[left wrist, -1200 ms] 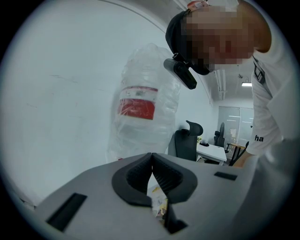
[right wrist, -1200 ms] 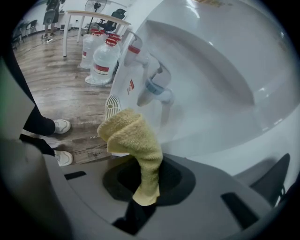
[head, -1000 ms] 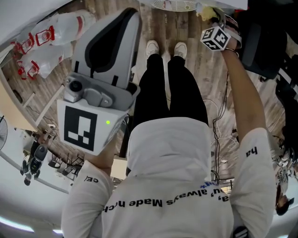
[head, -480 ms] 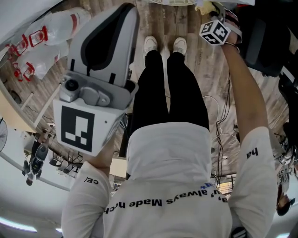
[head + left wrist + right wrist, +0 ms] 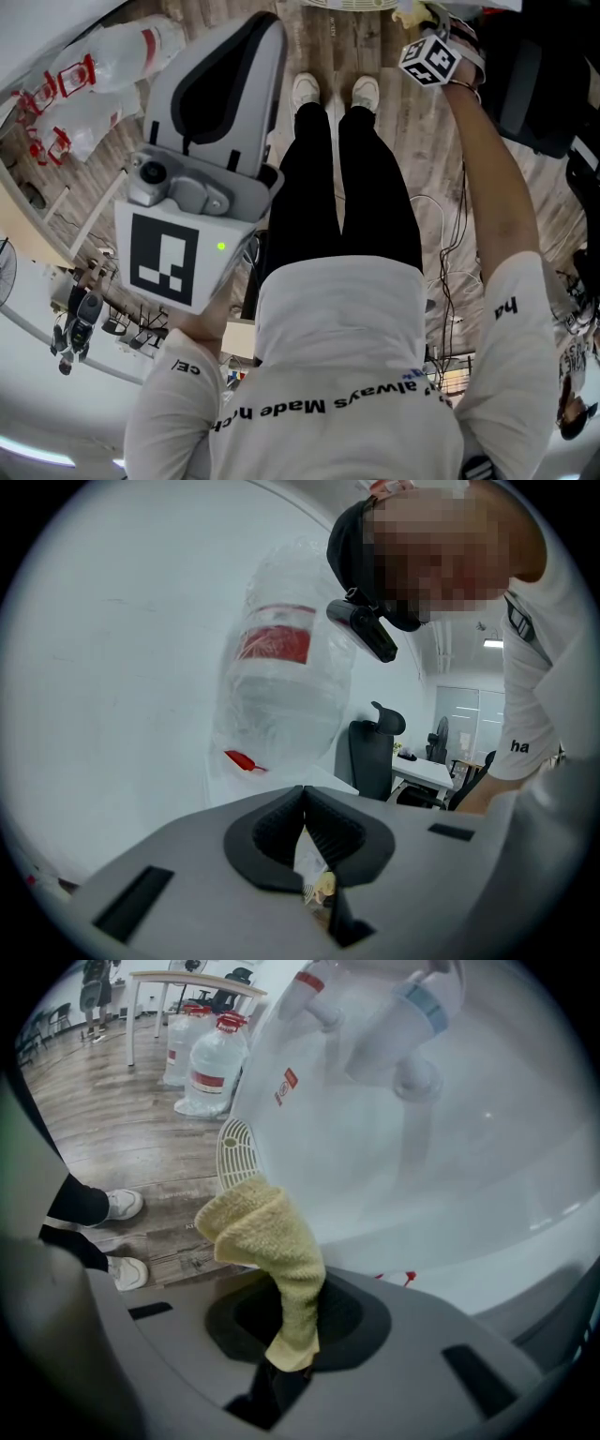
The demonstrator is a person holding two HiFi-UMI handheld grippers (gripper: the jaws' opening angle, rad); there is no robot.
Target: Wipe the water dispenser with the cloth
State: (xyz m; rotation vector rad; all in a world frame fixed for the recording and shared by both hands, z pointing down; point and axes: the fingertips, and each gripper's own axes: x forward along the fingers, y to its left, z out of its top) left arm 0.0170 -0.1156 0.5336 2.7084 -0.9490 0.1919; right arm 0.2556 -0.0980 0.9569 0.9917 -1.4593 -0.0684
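The right gripper [image 5: 298,1326] has its fingers clenched on the yellow terry cloth [image 5: 267,1241]. The cloth stands up out of them, its long axis leaning left. The white water dispenser [image 5: 441,1166] sits just ahead and to the right, though contact can't be judged. The left gripper [image 5: 304,799], fingers pressed together on nothing, hangs back at the person's side, so the right is clearly nearer. Since a second ago, the right gripper has edged forward toward the dispenser.

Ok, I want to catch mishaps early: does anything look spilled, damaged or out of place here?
Nothing stands out. The right tool grips the yellow cloth beside the white dispenser; its taps look intact, and the wooden floor shows no puddle.
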